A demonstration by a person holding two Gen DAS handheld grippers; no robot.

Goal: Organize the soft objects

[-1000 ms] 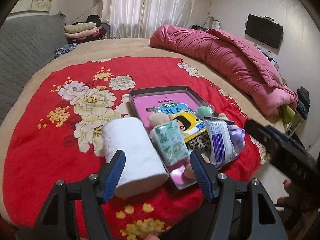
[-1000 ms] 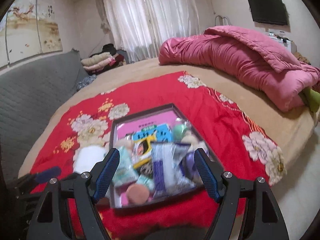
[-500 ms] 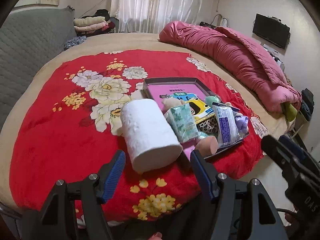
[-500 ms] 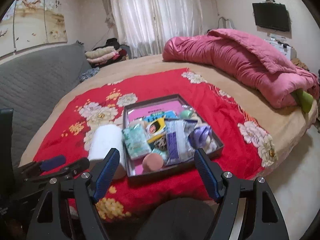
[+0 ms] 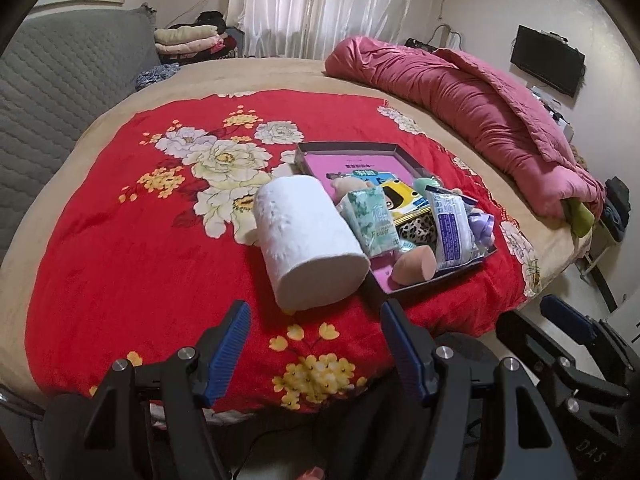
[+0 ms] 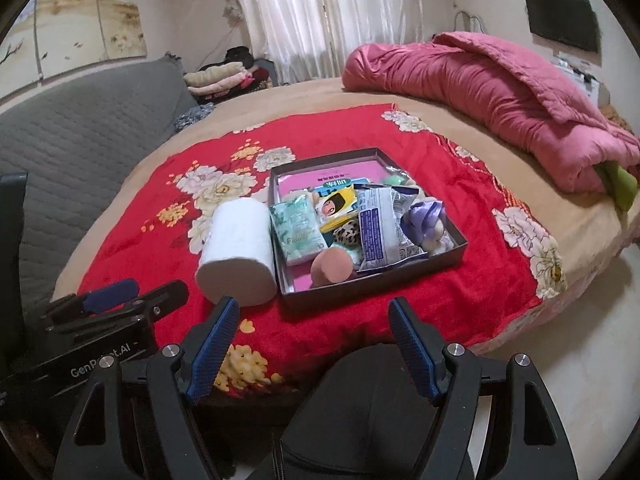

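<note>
On the near half of the bed, a red floral blanket (image 5: 132, 248) spreads wide, plush, with bare stretch to the left of the goods. Dark shallow tray (image 6: 456, 258) sits toward the blanket's near right part, straight-walled, pink-floored. Crowded inside: mint tissue pack (image 6: 298, 228), crinkly white-and-blue wipes pack (image 6: 380, 232), peach egg-shaped sponge (image 6: 334, 266), lilac plush (image 6: 426, 218), leopard-print piece (image 6: 347, 235). White toilet paper roll (image 5: 308, 240) lies on its side outside, touching the tray's left wall, embossed surface, flat end facing the cameras.

Left gripper (image 5: 316, 340) released, jaws wide, nothing between, poised over the blanket's near edge just short of the roll. Right gripper (image 6: 314, 338) likewise spread and empty, low before the tray's near wall. Rumpled pink quilt (image 5: 480, 100) piled along the far right side; grey quilted headboard (image 6: 72, 136) at left.
</note>
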